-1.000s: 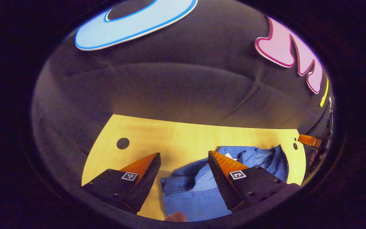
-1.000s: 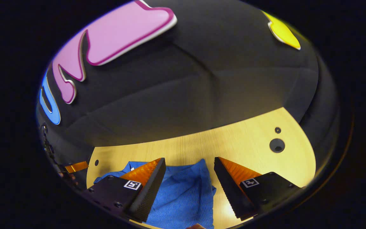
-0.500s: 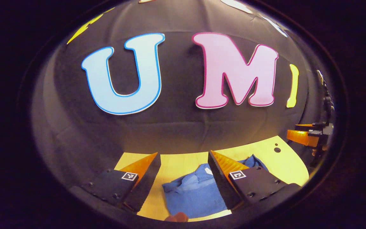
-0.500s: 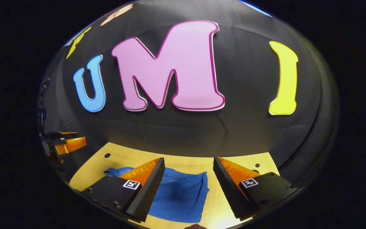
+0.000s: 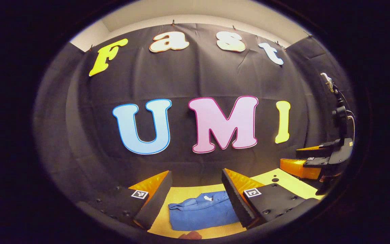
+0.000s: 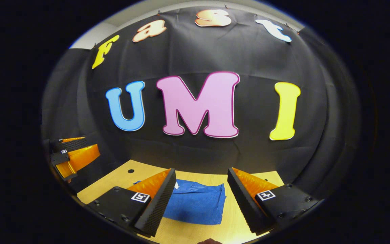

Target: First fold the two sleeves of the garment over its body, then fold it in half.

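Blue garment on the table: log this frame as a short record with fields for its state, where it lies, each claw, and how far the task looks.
garment: blue knit garment, folded into a compact rectangle, white neck tag up
location: flat on the wooden table, in front of the black cloth wall
left claw: open, raised above the garment, holding nothing
right claw: open, raised above the garment, holding nothing
contact: neither claw touches the cloth
task stage: folds appear done; no sleeve sticks out

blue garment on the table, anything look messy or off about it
Nothing stands out. The blue garment lies folded in a compact bundle on the wooden table, with only a small white tag showing at its far edge. Both grippers hang open above it.
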The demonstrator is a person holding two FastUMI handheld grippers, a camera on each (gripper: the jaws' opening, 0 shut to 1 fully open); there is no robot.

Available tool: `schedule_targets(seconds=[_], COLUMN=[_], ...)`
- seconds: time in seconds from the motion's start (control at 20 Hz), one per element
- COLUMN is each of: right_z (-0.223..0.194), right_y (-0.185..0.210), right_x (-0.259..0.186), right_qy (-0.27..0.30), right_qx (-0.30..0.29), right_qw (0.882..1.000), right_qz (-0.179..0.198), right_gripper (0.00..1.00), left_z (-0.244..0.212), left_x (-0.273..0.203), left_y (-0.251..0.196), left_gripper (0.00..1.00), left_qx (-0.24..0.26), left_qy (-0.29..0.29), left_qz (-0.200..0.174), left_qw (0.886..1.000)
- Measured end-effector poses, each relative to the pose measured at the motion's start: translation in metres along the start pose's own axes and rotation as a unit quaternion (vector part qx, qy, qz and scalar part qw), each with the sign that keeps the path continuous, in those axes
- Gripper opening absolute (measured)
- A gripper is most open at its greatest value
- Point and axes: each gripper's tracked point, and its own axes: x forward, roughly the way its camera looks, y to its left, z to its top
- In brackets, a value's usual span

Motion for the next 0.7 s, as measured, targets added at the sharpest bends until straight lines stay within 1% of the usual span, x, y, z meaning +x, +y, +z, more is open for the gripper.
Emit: schedule_targets(seconds=[0.15,0.25,0.4,0.5,0.55,0.6,0.7], right_z=[0.015,0.015,0.022,0.03,0.031,0.034,0.036], right_y=[0.016,0.031,0.042,0.045,0.048,0.049,0.046], right_x=[-0.06,-0.104,-0.16,-0.195,-0.21,-0.223,-0.249], right_qy=[-0.04,-0.043,-0.063,-0.082,-0.092,-0.1,-0.105], right_qx=[-0.023,-0.018,-0.027,-0.042,-0.045,-0.047,-0.055], right_qw=[0.999,0.999,0.997,0.995,0.994,0.992,0.991], right_qz=[-0.015,-0.019,-0.03,-0.043,-0.047,-0.053,-0.067], right_gripper=[0.97,0.97,0.97,0.97,1.0,0.97,0.97], left_z=[-0.001,-0.006,-0.011,-0.015,-0.015,-0.013,-0.013], left_x=[-0.061,-0.099,-0.155,-0.183,-0.195,-0.203,-0.219], left_y=[-0.004,-0.001,0.002,-0.002,-0.001,-0.001,-0.005], left_gripper=[0.84,0.86,0.85,0.83,0.82,0.83,0.85], left_qx=[0.008,0.011,-0.022,-0.04,-0.042,-0.04,-0.04], left_qy=[-0.016,-0.016,-0.014,-0.009,-0.009,-0.013,-0.021], left_qz=[-0.003,0.001,-0.006,-0.016,-0.018,-0.02,-0.027], left_qw=[1.0,1.0,1.0,0.999,0.999,0.999,0.999])
